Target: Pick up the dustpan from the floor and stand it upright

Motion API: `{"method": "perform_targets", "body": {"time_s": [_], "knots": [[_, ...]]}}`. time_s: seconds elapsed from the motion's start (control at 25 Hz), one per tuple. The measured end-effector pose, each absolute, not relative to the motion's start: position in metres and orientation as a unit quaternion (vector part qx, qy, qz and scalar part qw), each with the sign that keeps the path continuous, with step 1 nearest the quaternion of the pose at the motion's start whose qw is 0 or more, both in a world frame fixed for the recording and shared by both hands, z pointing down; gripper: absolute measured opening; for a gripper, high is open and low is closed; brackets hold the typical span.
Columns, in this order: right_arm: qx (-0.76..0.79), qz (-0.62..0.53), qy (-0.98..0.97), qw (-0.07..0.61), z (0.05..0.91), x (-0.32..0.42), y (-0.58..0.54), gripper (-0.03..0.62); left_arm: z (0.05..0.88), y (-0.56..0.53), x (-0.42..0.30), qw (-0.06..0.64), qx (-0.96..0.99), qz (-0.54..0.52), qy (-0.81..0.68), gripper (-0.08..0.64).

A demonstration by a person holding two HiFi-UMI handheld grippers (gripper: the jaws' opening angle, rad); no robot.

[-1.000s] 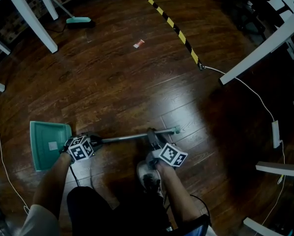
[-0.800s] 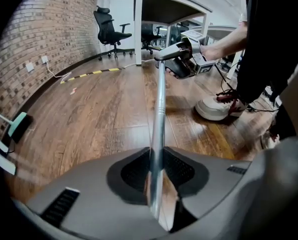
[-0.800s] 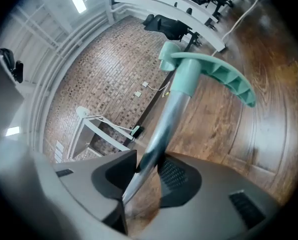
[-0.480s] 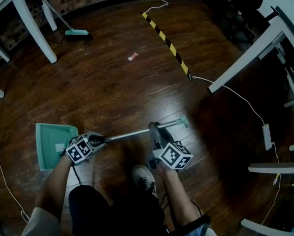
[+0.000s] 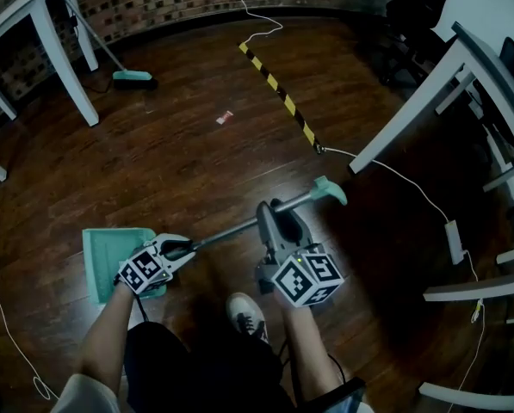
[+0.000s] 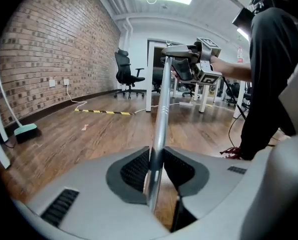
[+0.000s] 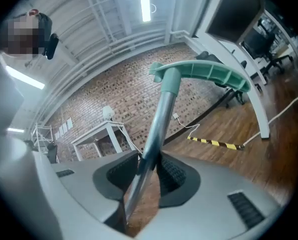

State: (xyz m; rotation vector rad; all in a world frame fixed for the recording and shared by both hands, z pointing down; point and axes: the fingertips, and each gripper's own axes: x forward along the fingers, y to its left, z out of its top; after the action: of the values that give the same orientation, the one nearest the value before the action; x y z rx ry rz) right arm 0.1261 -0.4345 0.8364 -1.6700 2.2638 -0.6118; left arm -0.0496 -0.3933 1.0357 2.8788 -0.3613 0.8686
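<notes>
The dustpan has a teal pan (image 5: 110, 256), a long metal pole (image 5: 231, 229) and a teal grip (image 5: 330, 189). My left gripper (image 5: 181, 249) is shut on the pole close to the pan. In the left gripper view the pole (image 6: 161, 104) rises from between the pads of that gripper (image 6: 156, 171) toward my other gripper (image 6: 196, 54). My right gripper (image 5: 278, 222) is shut on the pole nearer the grip, and its jaws have just been closing on it. The right gripper view shows the pole (image 7: 156, 134) clamped in the right gripper (image 7: 148, 171), with the teal grip (image 7: 203, 74) above.
A broom (image 5: 132, 77) lies by the brick wall at the back left. A yellow-black strip (image 5: 278, 97), a white cable (image 5: 394, 175) and a small paper scrap (image 5: 225, 117) lie on the wooden floor. White table legs (image 5: 63, 58) (image 5: 411, 114) stand left and right. The person's shoe (image 5: 248, 312) is below the pole.
Both grippers have risen with the dustpan. The grip end has lifted more, so the pole now slants upward, and the pan has shifted right beneath the left gripper.
</notes>
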Motion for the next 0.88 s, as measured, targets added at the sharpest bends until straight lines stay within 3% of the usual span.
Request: {"method": "perform_targets", "body": {"time_s": [0.88], "knots": [[-0.468,0.005,0.881,0.062,0.679,0.014,-0.410,0.080,0.958,-0.382,-0.014,0.057,0.973,0.176,-0.139,0.104]]}}
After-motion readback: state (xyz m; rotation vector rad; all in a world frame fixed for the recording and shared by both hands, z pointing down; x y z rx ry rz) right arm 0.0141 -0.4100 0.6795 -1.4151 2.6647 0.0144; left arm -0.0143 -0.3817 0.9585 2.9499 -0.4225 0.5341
